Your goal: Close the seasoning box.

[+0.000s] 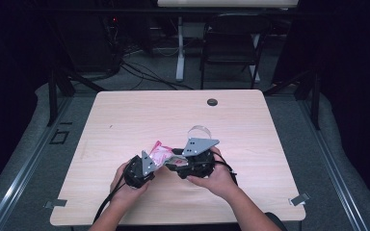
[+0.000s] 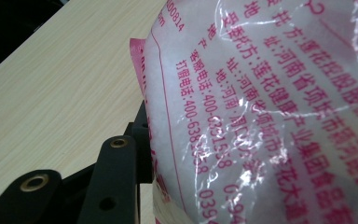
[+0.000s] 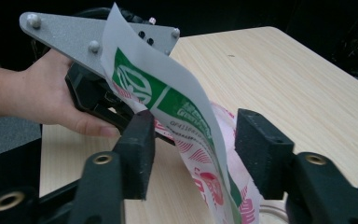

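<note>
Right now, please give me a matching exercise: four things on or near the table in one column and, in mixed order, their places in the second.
Things
1. bag
2. chair
3. black cap
4. clear ring

Places
A. by the far edge of the table
B. between the open jaws of the right gripper
C. on the floor behind the table
D. on the table, just beyond the right gripper

Pairs: 1-B, 2-C, 3-A, 4-D
</note>
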`<state>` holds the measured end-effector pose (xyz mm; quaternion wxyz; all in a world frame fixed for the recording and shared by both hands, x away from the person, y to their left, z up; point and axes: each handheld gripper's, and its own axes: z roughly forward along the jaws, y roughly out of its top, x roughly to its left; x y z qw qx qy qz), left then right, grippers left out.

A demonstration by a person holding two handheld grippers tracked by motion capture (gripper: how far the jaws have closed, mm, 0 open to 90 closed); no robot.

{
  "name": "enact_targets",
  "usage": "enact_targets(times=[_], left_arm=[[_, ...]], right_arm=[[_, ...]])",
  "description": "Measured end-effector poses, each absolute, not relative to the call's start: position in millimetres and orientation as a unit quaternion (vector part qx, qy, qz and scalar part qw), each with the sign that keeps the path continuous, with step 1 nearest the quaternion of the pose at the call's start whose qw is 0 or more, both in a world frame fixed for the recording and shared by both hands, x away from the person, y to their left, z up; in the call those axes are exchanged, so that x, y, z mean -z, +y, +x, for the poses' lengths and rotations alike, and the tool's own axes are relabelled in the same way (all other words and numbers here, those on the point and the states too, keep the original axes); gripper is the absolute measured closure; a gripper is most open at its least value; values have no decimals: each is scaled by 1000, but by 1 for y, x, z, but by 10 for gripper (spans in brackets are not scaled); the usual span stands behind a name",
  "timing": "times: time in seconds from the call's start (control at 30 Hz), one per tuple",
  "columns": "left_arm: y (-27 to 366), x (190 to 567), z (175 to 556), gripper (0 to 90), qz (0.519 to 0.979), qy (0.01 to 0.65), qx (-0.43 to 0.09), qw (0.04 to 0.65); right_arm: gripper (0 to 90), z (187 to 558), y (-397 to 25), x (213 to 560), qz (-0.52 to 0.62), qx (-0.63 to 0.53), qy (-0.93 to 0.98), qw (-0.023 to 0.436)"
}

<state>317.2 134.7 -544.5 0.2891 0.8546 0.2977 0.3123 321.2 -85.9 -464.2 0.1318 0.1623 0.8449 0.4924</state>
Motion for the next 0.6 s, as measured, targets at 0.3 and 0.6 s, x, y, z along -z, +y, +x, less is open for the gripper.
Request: enact_targets(times=[0.3,0.6], left_arm=[[134,544,317,603,854,296,-319,285],[136,543,317,603,851,298,-324,284]], right_arm=[[684,319,-84,467,163,-477,855,121],[838,318,-83,468,167,-471,859,111]])
